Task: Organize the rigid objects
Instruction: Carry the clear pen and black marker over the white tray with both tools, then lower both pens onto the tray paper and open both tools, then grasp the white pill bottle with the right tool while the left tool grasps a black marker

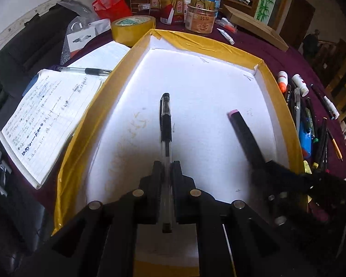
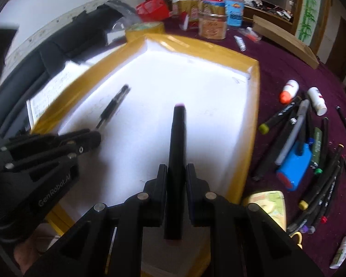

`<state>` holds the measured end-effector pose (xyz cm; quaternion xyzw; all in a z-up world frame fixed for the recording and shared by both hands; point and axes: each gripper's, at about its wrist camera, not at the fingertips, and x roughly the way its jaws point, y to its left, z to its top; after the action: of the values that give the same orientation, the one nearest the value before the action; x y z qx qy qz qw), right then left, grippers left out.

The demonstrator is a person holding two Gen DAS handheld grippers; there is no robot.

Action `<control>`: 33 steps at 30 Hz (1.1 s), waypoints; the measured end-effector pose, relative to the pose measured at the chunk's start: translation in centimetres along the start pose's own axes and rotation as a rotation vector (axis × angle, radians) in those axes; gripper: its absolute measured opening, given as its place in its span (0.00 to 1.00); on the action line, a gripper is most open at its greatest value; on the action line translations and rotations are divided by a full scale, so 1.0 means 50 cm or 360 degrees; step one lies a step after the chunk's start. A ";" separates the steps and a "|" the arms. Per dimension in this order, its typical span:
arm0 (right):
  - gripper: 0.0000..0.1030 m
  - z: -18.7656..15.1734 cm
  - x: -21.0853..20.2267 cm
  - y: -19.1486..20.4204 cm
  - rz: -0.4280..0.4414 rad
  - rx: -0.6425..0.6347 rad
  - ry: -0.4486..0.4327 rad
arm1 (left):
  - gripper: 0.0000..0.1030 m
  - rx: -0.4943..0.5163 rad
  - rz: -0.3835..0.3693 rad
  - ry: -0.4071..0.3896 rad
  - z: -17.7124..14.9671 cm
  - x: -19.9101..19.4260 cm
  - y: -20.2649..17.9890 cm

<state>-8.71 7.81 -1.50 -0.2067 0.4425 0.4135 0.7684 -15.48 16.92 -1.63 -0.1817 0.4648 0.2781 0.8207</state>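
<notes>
A shallow white tray point(image 1: 136, 53) with a yellow-taped rim fills the middle of both views. My left gripper point(image 1: 166, 168) is shut on a clear gel pen point(image 1: 165, 124) with a black cap, held over the tray's white floor and pointing away from me. My right gripper point(image 2: 177, 170) is shut on a thick black marker point(image 2: 178, 138) with a pink end, also over the tray point(image 2: 253, 97). In the left wrist view the marker point(image 1: 244, 133) and right gripper point(image 1: 263, 170) show at the right; in the right wrist view the pen point(image 2: 114, 106) and left gripper point(image 2: 94, 138) show at the left.
Several markers, pens, small white bottles and a blue block point(image 2: 293, 161) lie on the purple cloth right of the tray. An open notebook point(image 1: 50, 120) with a pen point(image 1: 85, 70) lies to the left. A yellow tape roll point(image 1: 132, 28), tins and cartons point(image 1: 200, 18) stand behind.
</notes>
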 end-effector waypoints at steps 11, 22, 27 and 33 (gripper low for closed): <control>0.46 -0.032 -0.087 -0.051 0.0271 0.0122 -0.0279 | 0.51 0.0007 0.0042 -0.0123 -0.014 -0.040 -0.003; 0.48 -0.187 -0.227 -0.217 0.0184 0.0468 -0.0558 | 0.59 0.0162 -0.0269 -0.0343 -0.026 -0.144 -0.147; 0.48 -0.240 -0.261 -0.299 0.0177 0.0561 -0.0530 | 0.59 0.0319 -0.0454 -0.0247 -0.038 -0.150 -0.251; 0.48 -0.300 -0.293 -0.389 0.0096 0.0690 -0.0496 | 0.58 0.0434 -0.0530 -0.0043 -0.064 -0.122 -0.343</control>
<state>-4.32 -20.21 2.18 0.0420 0.4031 0.3587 0.8409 -9.38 0.03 2.70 -0.1395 0.4506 0.0755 0.8785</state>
